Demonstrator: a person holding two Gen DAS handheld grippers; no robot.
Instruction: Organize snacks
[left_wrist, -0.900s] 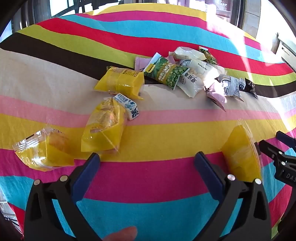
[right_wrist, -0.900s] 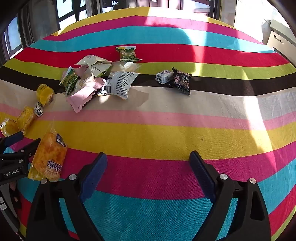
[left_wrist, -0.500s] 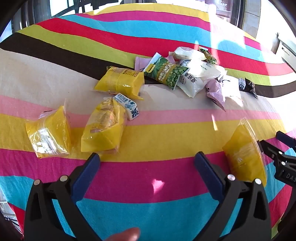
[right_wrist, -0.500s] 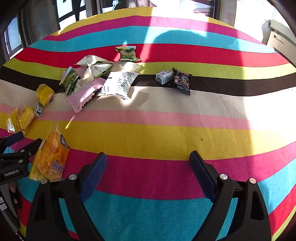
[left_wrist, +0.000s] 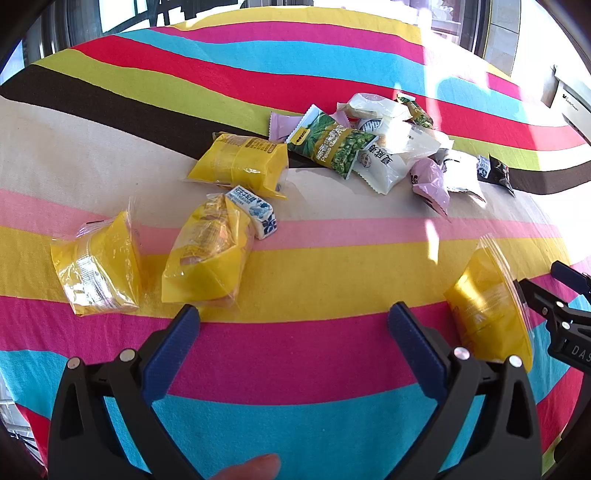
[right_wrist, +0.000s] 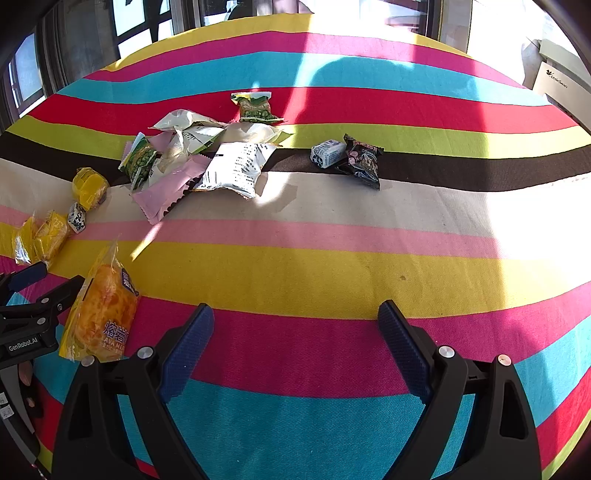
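Note:
Three yellow snack bags lie together on the striped cloth: one at the left (left_wrist: 96, 266), one in the middle (left_wrist: 207, 254) and one behind (left_wrist: 242, 165). A small blue-white packet (left_wrist: 257, 211) rests by the middle bag. A fourth yellow bag (left_wrist: 487, 301) lies at the right, between the two grippers; it also shows in the right wrist view (right_wrist: 103, 314). A mixed pile with a green pea packet (left_wrist: 332, 142) lies further back. My left gripper (left_wrist: 293, 321) is open and empty. My right gripper (right_wrist: 293, 314) is open and empty.
The striped tablecloth (right_wrist: 332, 258) covers the whole table. A white packet (right_wrist: 236, 170), a pink packet (right_wrist: 166, 192), a small white-blue packet (right_wrist: 327, 153) and a black packet (right_wrist: 362, 160) lie on the far half. A white box (right_wrist: 561, 85) stands beyond the right edge.
The leftmost yellow bag has moved up and right, close beside the middle yellow bag. The white packet in the pile has shifted. Both grippers stay open and nearly still.

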